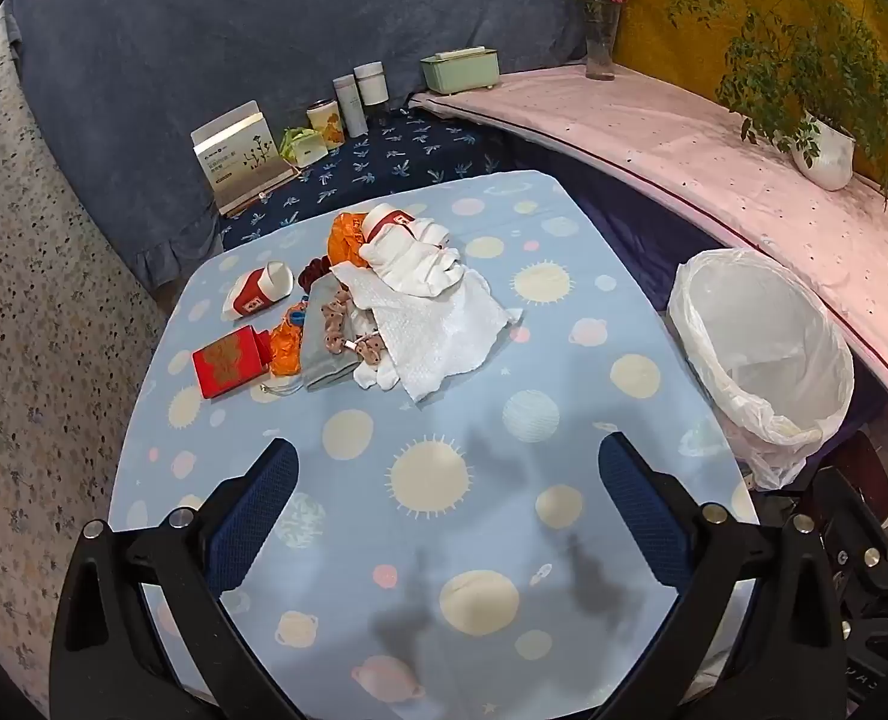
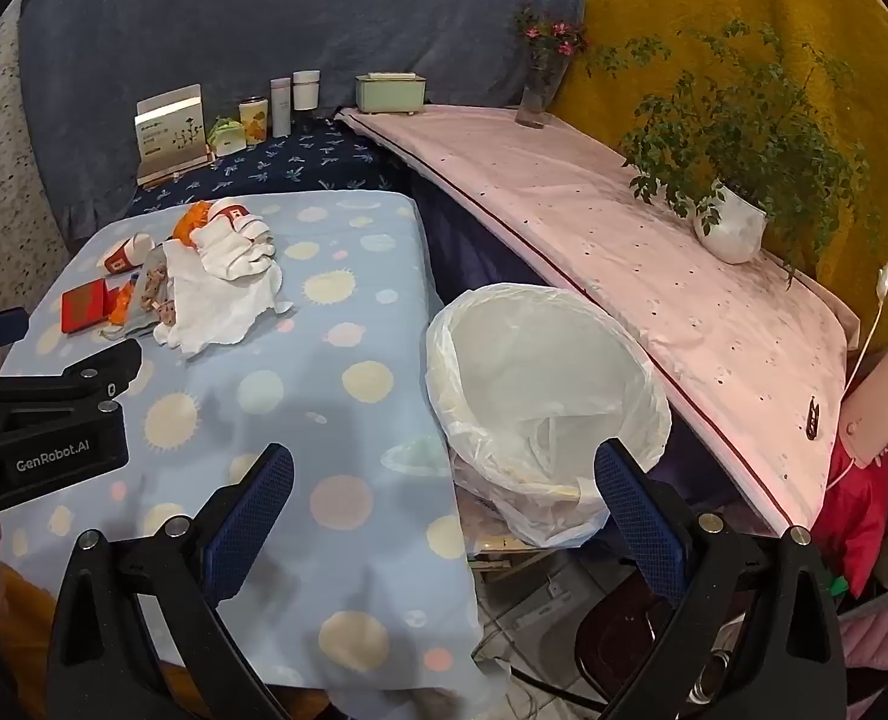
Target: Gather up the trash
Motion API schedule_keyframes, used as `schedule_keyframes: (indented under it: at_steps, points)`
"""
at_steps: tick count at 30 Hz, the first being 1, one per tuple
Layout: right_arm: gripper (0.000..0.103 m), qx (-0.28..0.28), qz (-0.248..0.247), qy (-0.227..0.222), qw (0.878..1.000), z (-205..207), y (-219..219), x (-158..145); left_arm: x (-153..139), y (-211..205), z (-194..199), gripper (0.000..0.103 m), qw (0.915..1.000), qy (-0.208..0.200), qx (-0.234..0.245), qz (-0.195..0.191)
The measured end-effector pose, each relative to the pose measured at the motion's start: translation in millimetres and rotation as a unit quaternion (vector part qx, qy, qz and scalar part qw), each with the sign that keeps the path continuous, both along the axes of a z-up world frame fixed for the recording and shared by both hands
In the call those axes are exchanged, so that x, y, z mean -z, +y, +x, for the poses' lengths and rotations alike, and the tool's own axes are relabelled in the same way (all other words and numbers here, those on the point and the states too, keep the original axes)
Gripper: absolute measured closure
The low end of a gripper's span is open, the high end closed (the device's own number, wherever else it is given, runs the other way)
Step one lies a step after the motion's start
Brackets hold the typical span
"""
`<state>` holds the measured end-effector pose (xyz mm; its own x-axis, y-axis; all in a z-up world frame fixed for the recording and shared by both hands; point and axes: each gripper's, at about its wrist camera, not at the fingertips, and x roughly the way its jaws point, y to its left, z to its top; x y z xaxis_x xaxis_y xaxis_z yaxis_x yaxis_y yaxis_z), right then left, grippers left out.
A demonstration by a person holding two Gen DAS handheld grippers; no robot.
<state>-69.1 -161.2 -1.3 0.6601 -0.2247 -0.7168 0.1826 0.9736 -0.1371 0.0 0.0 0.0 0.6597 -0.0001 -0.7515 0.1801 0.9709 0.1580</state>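
Left claw: held wide apart with nothing between the blue pads; it is angled down over bare tablecloth, short of the litter, so no grasp has been begun.
Right claw: likewise spread and empty; it is hung over the table's right edge, with the bin seen between its fingers, a placing that suits drop-offs.
Table: covered by a pale blue cloth printed with suns and planets; the near half is left bare.
Trash pile: gathered at the far left of the table, well apart from both claws.
White paper towel: spread loosely beside the other litter, judged the easiest first pick.
Paper cup: tipped on its side at the pile's left edge.
Red box: laid flat on the nearer side of the cup.
Bin: lined with a white bag, set just beside the table's right edge, its mouth open and almost nothing seen inside.
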Motion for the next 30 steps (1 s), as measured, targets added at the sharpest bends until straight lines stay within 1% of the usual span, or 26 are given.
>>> schedule_keyframes:
  at_steps: [10,20,22,30]
  points:
    - [0.007,0.000,-0.002,0.003,1.000,0.5,1.3,0.8,1.1,-1.4,3.5,0.007,1.0000,0.004,0.000,-0.001]
    - [0.007,0.001,-0.002,-0.001,1.000,0.7,2.8,1.1,-3.5,-2.6,5.4,0.007,1.0000,0.002,-0.004,0.000]
    - [0.007,0.000,-0.003,0.002,1.000,-1.1,-2.8,0.5,-1.2,1.2,0.6,0.007,1.0000,0.000,-0.001,-0.001]
    - [0.007,-0.002,-0.003,0.002,1.000,0.4,0.6,0.8,-1.0,2.0,3.2,0.007,1.0000,0.000,0.000,-0.001]
